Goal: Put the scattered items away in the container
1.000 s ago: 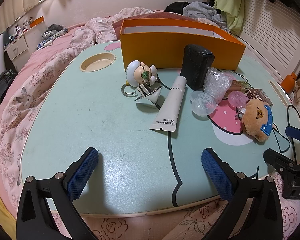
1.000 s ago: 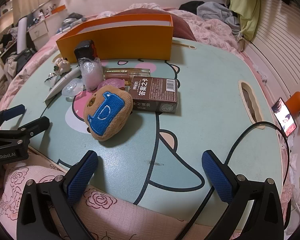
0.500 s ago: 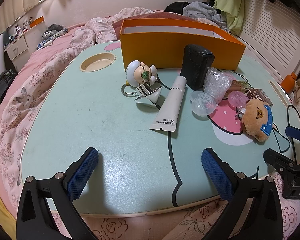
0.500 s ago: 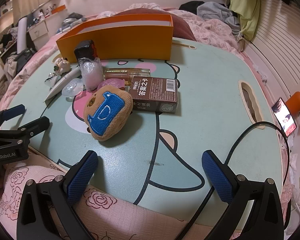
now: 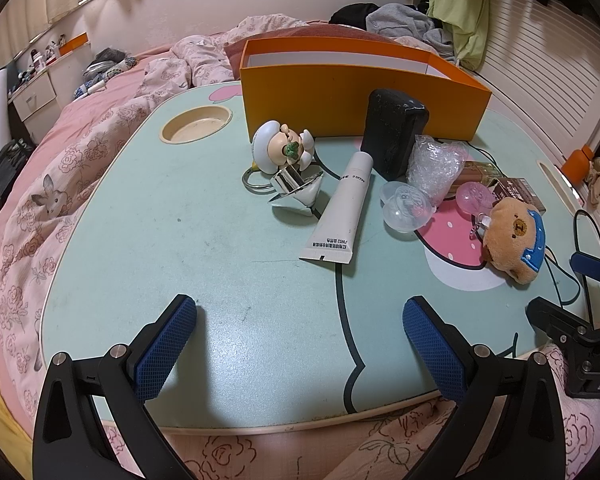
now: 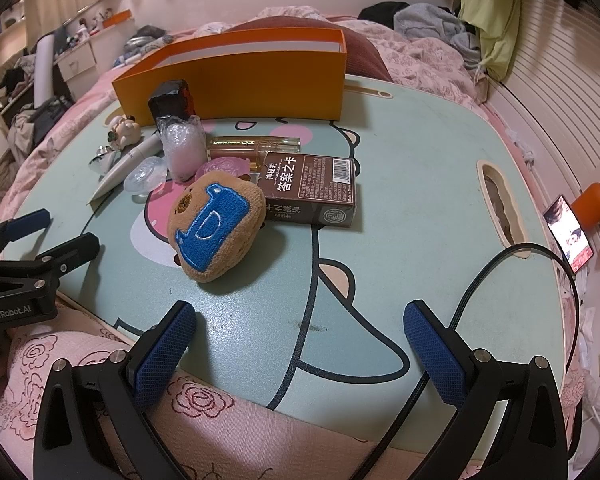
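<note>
step: pre-grasp, nothing packed | left tongs (image 5: 300, 334) released, empty, near worktop (image 5: 140, 248) front edge | right tongs (image 6: 300, 336) released, empty | items incl. plush bear (image 6: 216, 226), white tube (image 5: 340, 212) lay mid-worktop | orange box (image 5: 340, 84) at far edge | next: likely reach, clamp nearest item.

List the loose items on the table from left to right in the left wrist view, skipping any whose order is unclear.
Round-headed figurine → shiny metal clip → white tube → clear round case → pink round case → bear plush.
</note>
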Tool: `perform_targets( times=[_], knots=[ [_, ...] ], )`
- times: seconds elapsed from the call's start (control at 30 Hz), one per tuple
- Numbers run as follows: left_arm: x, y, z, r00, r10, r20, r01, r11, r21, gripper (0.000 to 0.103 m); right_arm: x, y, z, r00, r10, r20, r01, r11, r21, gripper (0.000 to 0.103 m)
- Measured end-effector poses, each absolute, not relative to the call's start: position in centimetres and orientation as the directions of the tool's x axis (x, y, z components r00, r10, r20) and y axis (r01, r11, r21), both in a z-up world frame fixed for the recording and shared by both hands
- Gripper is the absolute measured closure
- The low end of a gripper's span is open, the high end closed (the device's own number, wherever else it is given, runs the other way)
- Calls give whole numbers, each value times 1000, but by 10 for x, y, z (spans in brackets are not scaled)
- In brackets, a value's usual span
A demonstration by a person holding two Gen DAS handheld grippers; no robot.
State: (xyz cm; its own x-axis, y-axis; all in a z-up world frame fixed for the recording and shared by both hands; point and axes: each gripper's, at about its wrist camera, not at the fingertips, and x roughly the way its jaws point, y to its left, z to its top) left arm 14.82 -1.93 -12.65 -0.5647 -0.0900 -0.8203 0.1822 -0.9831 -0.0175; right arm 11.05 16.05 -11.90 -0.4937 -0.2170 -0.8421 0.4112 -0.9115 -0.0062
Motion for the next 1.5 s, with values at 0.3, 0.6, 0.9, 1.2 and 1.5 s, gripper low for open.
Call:
perform_targets(
  times=[0.3, 0.6, 0.9, 1.2, 1.5],
  knots=[
    [160, -29, -107, -651, -15, -759, 153, -982, -112, 0, 111, 161, -118, -493, -220, -842, 411, -912, -3, 0],
    [135, -38, -101, -681, 24, -732, 121, -982, -144, 50, 112, 161, -118, -493, -221, -841, 411, -912, -1, 0],
    [111, -46, -102, -666, 62, -744, 123, -974, -191, 71, 111, 162, -119, -493, -223, -841, 411, -911, 0, 0],
    [87, -39, -116, -624, 37, -781, 122, -982, -144, 75, 111, 162, -119, -493, -223, -841, 412, -911, 0, 0],
    [96, -48, -113, -665, 79, -742, 114, -972, -205, 91, 111, 162, -119, -493, -224, -841, 412, -911, 1, 0]
  ],
)
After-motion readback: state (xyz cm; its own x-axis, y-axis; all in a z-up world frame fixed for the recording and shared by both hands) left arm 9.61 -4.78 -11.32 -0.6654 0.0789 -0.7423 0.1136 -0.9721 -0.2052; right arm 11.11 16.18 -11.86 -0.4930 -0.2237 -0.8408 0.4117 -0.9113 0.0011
